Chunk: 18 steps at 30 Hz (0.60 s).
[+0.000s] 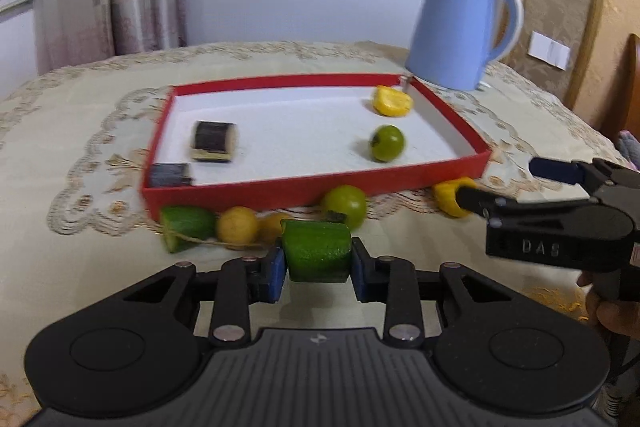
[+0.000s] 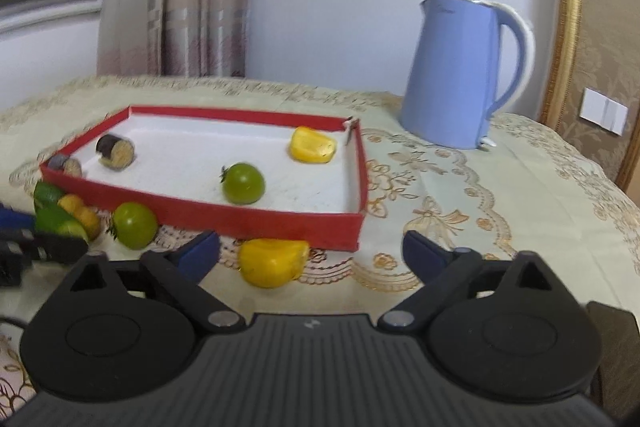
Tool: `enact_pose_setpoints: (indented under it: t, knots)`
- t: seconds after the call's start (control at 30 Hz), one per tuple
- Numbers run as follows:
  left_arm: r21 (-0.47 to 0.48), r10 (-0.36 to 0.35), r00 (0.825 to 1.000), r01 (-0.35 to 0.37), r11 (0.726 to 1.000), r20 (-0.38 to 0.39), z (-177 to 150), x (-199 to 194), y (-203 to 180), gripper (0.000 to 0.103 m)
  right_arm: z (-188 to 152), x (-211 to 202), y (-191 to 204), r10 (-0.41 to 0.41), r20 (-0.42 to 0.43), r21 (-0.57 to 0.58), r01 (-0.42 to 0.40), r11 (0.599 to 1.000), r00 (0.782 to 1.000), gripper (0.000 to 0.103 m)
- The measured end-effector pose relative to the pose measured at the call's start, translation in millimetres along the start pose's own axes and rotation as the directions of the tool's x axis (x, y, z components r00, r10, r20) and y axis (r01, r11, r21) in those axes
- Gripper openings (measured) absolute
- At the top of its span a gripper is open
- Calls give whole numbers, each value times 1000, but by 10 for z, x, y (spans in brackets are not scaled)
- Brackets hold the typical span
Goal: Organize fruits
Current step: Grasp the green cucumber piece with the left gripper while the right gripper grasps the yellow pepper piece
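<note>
A red tray (image 1: 304, 189) (image 2: 256, 219) with a white floor holds a green tomato (image 1: 386, 143) (image 2: 243, 183), a yellow pepper piece (image 1: 392, 101) (image 2: 313, 145) and two dark eggplant pieces (image 1: 214, 141) (image 2: 116, 151). My left gripper (image 1: 318, 267) is shut on a green cucumber piece (image 1: 317, 251), in front of the tray. My right gripper (image 2: 310, 253) is open, around a yellow pepper piece (image 2: 273, 261) (image 1: 450, 197) on the cloth. Another green tomato (image 1: 346, 205) (image 2: 135, 225), a cucumber piece (image 1: 186, 227) and yellow fruits (image 1: 238, 225) lie before the tray.
A blue kettle (image 1: 456, 27) (image 2: 460, 71) stands behind the tray's right far corner. The embroidered tablecloth (image 2: 500, 207) covers the table. A curtain and a wall are behind; a gold frame is at right.
</note>
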State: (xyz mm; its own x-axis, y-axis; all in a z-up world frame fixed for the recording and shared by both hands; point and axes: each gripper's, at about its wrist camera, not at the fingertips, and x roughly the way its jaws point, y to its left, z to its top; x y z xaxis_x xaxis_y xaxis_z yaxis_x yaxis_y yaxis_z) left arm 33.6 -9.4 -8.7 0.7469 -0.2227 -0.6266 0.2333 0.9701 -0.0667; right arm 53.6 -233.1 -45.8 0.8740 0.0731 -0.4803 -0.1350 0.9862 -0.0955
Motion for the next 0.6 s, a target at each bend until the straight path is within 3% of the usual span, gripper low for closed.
enact_pose_setpoints:
  t: [0.17, 0.53, 0.6]
  knots:
    - [-11, 40, 999, -40, 999, 29, 24, -79, 101, 31, 11, 108, 88, 17, -42, -45, -19, 999, 999, 82]
    - [0, 27, 999, -27, 1000, 34, -2, -91, 100, 31, 70, 317, 52, 46, -116, -36, -50, 998, 992, 78]
    - [0, 25, 999, -25, 1000, 32, -2, -89, 101, 31, 76, 356, 60, 50, -127, -40, -56, 998, 991, 67]
